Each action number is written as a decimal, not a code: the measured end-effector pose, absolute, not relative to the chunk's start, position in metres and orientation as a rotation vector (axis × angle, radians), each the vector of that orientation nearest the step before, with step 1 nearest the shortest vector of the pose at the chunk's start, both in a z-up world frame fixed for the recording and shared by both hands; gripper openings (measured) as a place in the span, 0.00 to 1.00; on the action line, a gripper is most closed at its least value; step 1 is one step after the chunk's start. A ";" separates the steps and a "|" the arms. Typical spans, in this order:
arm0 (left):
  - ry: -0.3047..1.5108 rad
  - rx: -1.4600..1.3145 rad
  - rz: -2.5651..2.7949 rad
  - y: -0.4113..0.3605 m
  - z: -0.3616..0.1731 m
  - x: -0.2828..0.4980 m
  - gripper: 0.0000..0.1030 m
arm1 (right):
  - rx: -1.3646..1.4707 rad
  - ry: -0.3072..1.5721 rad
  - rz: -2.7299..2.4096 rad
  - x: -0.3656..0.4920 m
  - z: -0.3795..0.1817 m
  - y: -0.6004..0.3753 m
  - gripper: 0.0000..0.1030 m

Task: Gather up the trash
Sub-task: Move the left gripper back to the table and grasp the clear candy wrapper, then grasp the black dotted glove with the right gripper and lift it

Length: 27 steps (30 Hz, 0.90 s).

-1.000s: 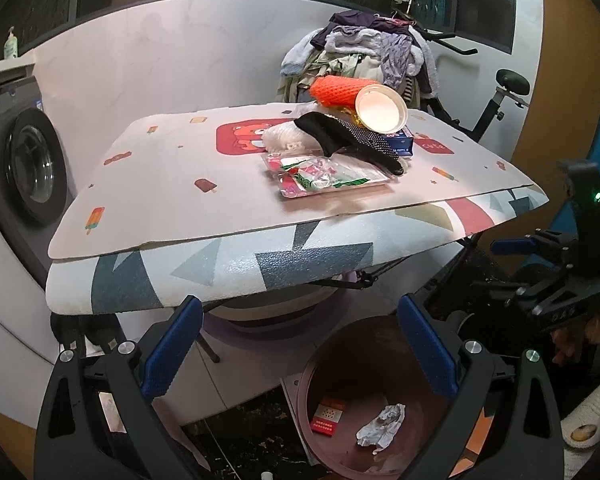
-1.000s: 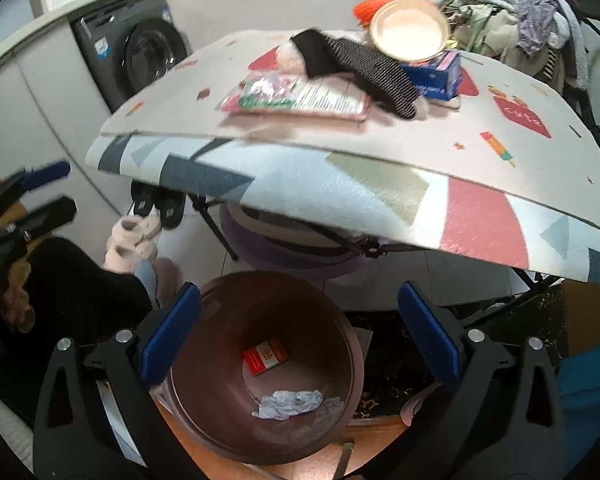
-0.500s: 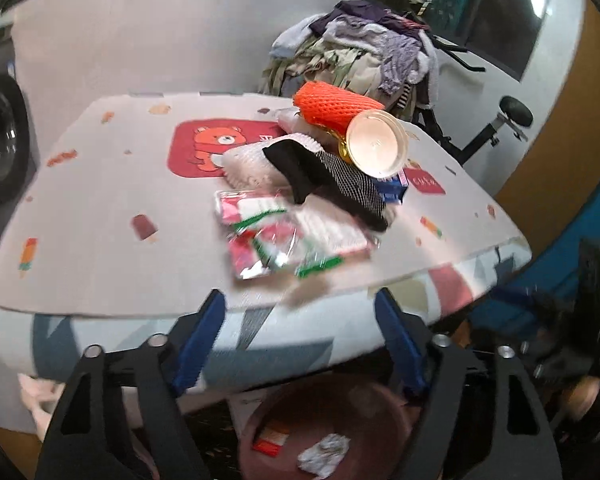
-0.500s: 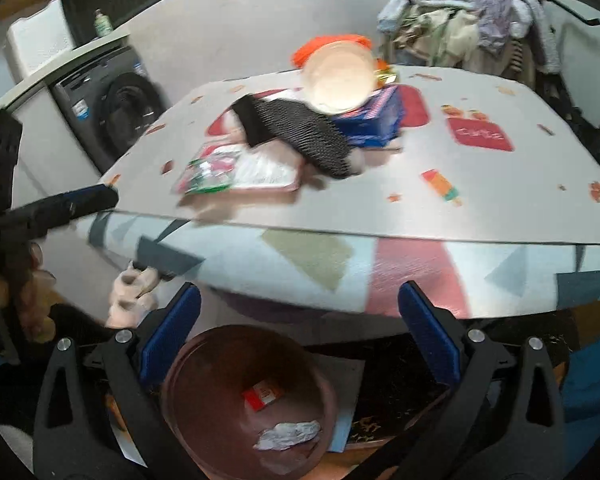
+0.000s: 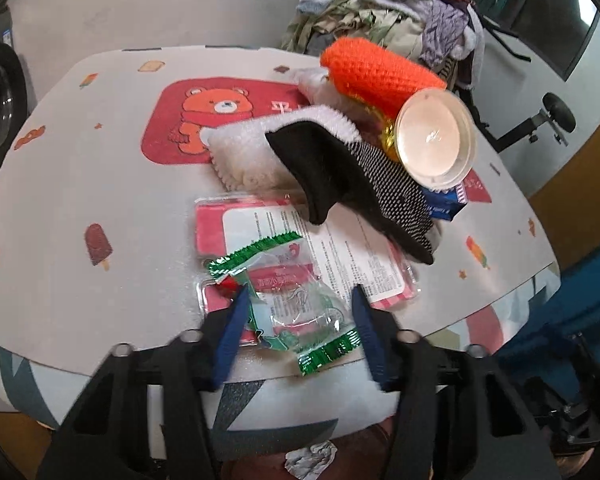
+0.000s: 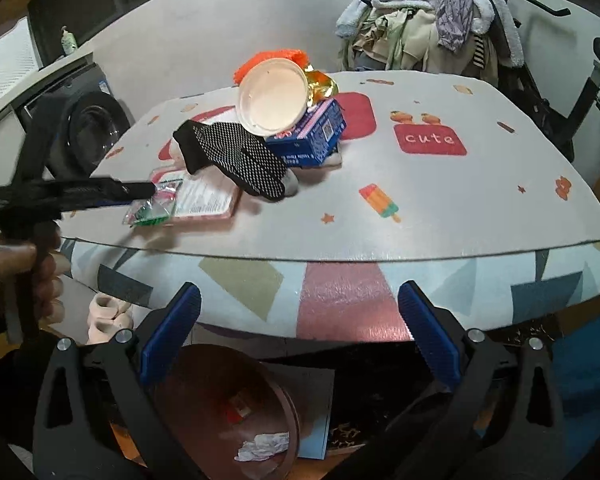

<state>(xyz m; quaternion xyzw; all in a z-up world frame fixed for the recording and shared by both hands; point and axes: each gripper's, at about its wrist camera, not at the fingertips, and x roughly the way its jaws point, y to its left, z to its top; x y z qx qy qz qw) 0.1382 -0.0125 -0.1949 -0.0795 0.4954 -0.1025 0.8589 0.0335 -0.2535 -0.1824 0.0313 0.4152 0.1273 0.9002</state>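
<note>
A clear green-edged wrapper (image 5: pixel 292 300) lies on a pink flat packet (image 5: pixel 320 248) near the front edge of the patterned table (image 5: pixel 80 184). My left gripper (image 5: pixel 298 312) is open, with its blue fingers on either side of the wrapper. It also shows in the right wrist view (image 6: pixel 148 190) above the wrapper (image 6: pixel 150 212). My right gripper (image 6: pixel 298 300) is open and empty, in front of the table edge and above the brown bin (image 6: pixel 276 396). The bin holds a crumpled paper (image 6: pixel 262 446) and a red scrap (image 6: pixel 238 404).
On the table lie a black dotted glove (image 5: pixel 356 184), a white fluffy cloth (image 5: pixel 252 152), an orange knit roll (image 5: pixel 380 76), a plastic lid (image 5: pixel 436 140) and a blue box (image 6: pixel 308 136). A clothes pile (image 6: pixel 432 12) and an exercise bike (image 6: pixel 572 80) stand behind. A washing machine (image 6: pixel 88 128) is at left.
My left gripper rose from below the table and moved forward over its front edge, its fingers narrowing around the wrapper. My right gripper rose and pulled back from the bin.
</note>
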 end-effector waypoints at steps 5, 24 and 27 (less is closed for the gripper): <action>1.022 -0.190 -0.240 -0.007 -0.194 0.135 0.14 | 0.044 0.833 0.307 0.045 -0.178 -0.248 0.93; 0.848 -0.159 -0.266 0.054 -0.137 0.073 0.13 | -0.174 0.822 0.410 0.175 -0.184 -0.113 0.36; 0.849 -0.171 -0.262 0.061 -0.139 0.067 0.13 | -0.192 0.853 0.398 0.183 -0.193 -0.106 0.23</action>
